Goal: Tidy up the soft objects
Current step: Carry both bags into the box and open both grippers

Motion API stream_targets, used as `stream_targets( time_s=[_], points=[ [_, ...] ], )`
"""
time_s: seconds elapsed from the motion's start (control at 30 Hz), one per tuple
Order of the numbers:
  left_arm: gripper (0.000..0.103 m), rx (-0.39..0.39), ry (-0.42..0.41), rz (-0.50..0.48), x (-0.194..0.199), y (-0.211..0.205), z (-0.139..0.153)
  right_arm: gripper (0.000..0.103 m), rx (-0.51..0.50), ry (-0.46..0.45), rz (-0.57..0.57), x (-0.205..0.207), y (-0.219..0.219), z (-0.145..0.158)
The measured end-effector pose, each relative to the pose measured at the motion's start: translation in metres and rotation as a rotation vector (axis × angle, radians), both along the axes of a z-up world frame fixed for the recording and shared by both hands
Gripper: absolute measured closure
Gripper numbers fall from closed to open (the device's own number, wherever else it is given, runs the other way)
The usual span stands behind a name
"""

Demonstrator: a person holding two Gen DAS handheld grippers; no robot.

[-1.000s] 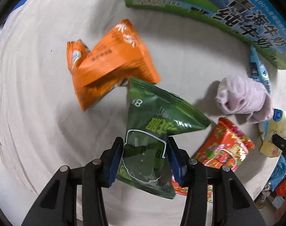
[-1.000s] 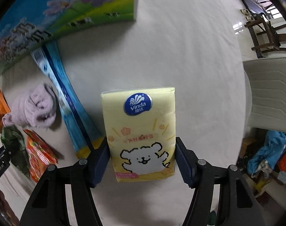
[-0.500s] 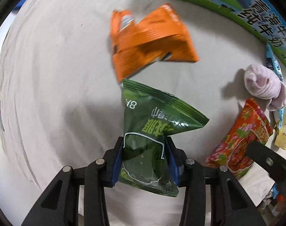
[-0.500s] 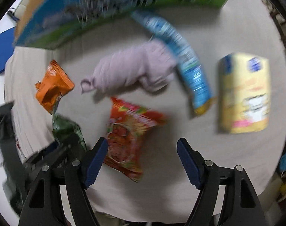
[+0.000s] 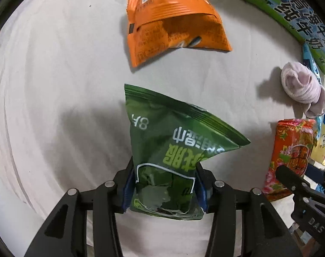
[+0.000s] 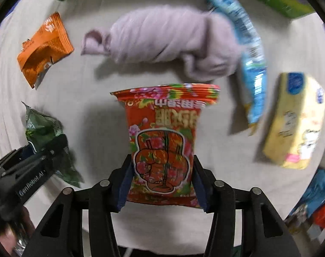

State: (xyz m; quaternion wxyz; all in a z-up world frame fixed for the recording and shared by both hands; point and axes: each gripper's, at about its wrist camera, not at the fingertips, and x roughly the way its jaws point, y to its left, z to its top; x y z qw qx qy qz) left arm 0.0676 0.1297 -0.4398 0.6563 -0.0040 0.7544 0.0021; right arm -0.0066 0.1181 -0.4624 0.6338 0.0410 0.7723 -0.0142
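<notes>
Left gripper (image 5: 164,189) is pinching the green snack bag (image 5: 171,150) at its lower end, blue pads pressing both sides, bag sitting lower centre of the left wrist view and reaching up toward mid-frame. Orange snack bag (image 5: 173,23) is lying crumpled on the white cloth surface (image 5: 55,85) at upper centre, well apart from the green one. Rolled lilac cloth (image 5: 301,87) is sitting at the right edge, near the green-and-blue milk carton box (image 5: 290,6) curving along the upper right.

Right gripper (image 6: 161,181) is clamping the red floral snack bag (image 6: 164,141) from both sides, bag filling lower centre of the right wrist view, print upside down. Lilac cloth (image 6: 171,40) is lying just above it at upper centre, touching the blue wrapper packet (image 6: 248,49) running down the upper right. Yellow tissue pack (image 6: 297,122) is lying tilted at the right edge, near the blue packet's lower tip. Orange bag (image 6: 44,49) is showing at upper left, green bag (image 6: 44,132) at lower left in the other gripper. View is motion-blurred.
</notes>
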Motion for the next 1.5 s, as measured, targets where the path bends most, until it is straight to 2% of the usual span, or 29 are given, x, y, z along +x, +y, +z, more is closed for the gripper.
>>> stream_targets(
  time_s=[0.07, 0.17, 0.2, 0.3, 0.33, 0.43, 0.57, 0.6, 0.67, 0.7, 0.77, 0.83, 0.9, 1.0, 1.2, 1.27, 1.3, 1.4, 1.5],
  points=[
    [0.064, 0.003, -0.002, 0.004, -0.005, 0.0, 0.009, 0.032, 0.011, -0.009, -0.026, -0.005, -0.002, 0.004],
    [0.068, 0.014, -0.011, 0.009, -0.006, -0.016, 0.004, 0.033, 0.037, -0.01, -0.066, -0.019, -0.014, -0.006],
    [0.069, 0.015, -0.015, 0.011, 0.002, -0.014, -0.007, 0.039, 0.025, -0.019, -0.063, -0.022, -0.015, -0.01],
    [0.069, 0.019, -0.028, 0.019, -0.006, -0.011, -0.001, 0.053, 0.0, -0.049, -0.038, -0.018, -0.017, -0.021],
    [0.069, 0.021, -0.032, 0.02, -0.006, -0.012, 0.006, 0.054, -0.009, -0.051, -0.033, -0.018, -0.006, -0.03],
    [0.069, 0.012, -0.046, 0.024, -0.021, -0.013, 0.011, 0.055, -0.008, -0.058, -0.03, -0.032, -0.015, -0.027],
    [0.07, -0.012, -0.079, 0.019, -0.045, -0.014, 0.024, 0.056, 0.002, -0.083, -0.023, -0.048, -0.025, -0.012],
    [0.07, -0.019, -0.089, 0.015, -0.041, 0.002, 0.03, 0.056, 0.007, -0.09, -0.022, -0.053, -0.029, -0.008],
    [0.07, -0.037, -0.113, 0.003, -0.046, 0.007, 0.042, 0.056, 0.015, -0.11, -0.013, -0.059, -0.035, 0.006],
    [0.07, -0.046, -0.128, -0.006, -0.04, 0.023, 0.048, 0.056, 0.022, -0.122, -0.011, -0.064, -0.036, 0.012],
    [0.07, -0.063, -0.155, -0.023, -0.045, 0.025, 0.063, 0.056, 0.039, -0.147, -0.007, -0.08, -0.035, 0.037],
    [0.07, -0.078, -0.184, -0.04, -0.053, 0.026, 0.078, 0.056, 0.06, -0.174, -0.006, -0.088, -0.043, 0.048],
    [0.07, -0.1, -0.215, -0.052, -0.06, 0.028, 0.095, 0.056, 0.079, -0.198, -0.009, -0.083, -0.045, 0.086],
    [0.07, -0.134, -0.265, -0.064, -0.061, 0.032, 0.128, 0.056, 0.11, -0.243, -0.014, -0.084, -0.056, 0.118],
    [0.07, -0.217, -0.356, -0.092, -0.045, 0.058, 0.183, 0.056, 0.149, -0.338, -0.025, -0.055, -0.076, 0.183],
    [0.07, -0.246, -0.377, -0.105, -0.028, 0.067, 0.204, 0.056, 0.157, -0.372, -0.032, -0.043, -0.085, 0.203],
    [0.07, -0.255, -0.382, -0.109, -0.014, 0.067, 0.225, 0.056, 0.154, -0.387, -0.035, -0.034, -0.087, 0.208],
    [0.07, -0.27, -0.407, -0.133, 0.011, 0.075, 0.24, 0.056, 0.144, -0.425, -0.047, -0.009, -0.093, 0.226],
    [0.07, -0.259, -0.42, -0.159, 0.041, 0.091, 0.239, 0.056, 0.113, -0.458, -0.069, 0.026, -0.101, 0.235]
  ],
)
